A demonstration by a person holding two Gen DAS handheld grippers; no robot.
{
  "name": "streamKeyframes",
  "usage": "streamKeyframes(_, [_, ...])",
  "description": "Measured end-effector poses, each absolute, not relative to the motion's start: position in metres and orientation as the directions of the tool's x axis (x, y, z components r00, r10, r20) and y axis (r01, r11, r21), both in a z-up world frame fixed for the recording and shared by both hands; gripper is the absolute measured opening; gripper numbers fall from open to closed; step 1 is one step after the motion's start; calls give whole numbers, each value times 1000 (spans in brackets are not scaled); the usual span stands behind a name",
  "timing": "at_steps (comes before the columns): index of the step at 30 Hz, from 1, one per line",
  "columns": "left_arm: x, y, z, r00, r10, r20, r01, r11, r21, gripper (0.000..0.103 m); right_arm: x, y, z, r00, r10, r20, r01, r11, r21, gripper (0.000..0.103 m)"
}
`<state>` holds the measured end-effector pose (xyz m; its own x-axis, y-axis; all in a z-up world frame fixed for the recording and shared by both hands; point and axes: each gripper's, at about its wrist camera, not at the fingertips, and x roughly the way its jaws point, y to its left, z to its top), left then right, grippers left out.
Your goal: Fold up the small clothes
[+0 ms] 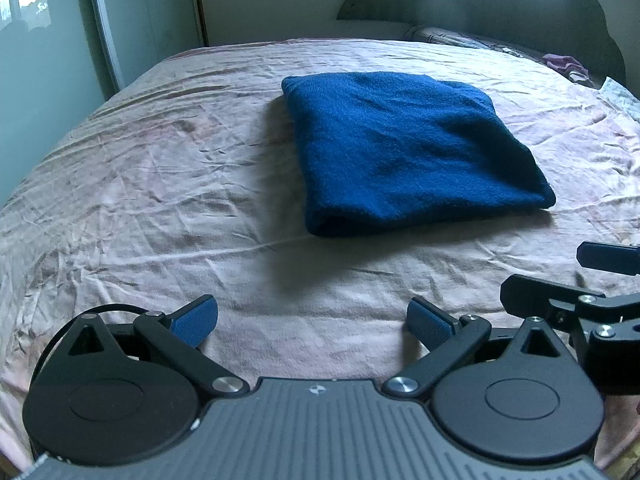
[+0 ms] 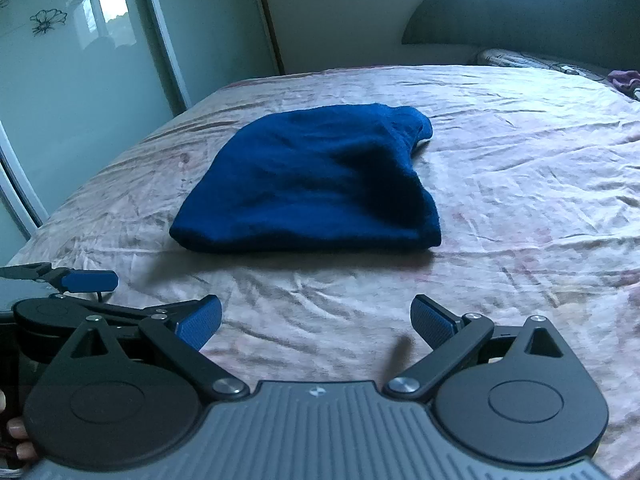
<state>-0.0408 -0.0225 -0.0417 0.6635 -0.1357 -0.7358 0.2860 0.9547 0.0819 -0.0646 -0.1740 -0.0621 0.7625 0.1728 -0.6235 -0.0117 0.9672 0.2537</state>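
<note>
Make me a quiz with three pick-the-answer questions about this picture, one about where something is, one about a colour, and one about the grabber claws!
1. Where does the folded dark blue knit garment lie?
A. on the wrinkled pink bedsheet
B. on the floor
C. inside a grabber

2. What colour are the ribbed pads on the grabber fingers?
A. red
B. blue
C. yellow

3. How do the left gripper and right gripper stand?
A. both shut on cloth
B. one open, one shut
C. both open and holding nothing

Answers: 1 A, the sheet surrounds it on every side; 2 B, the pads match the garment's blue; 3 C, bare sheet shows between each pair of fingers.
</note>
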Motion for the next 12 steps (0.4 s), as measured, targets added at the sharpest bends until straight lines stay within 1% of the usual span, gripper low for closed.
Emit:
streamKeyframes(7, [-40,-22,-41,667,-134,-733,291,952,90,103,-65,-174,-62,765,174,-620,-13,967,255,102])
streamKeyframes(12, [-41,-23,-38,701,-120,-703,293,947,131,102,-64,-177,-61,772,172,-612,-14,967,254,102])
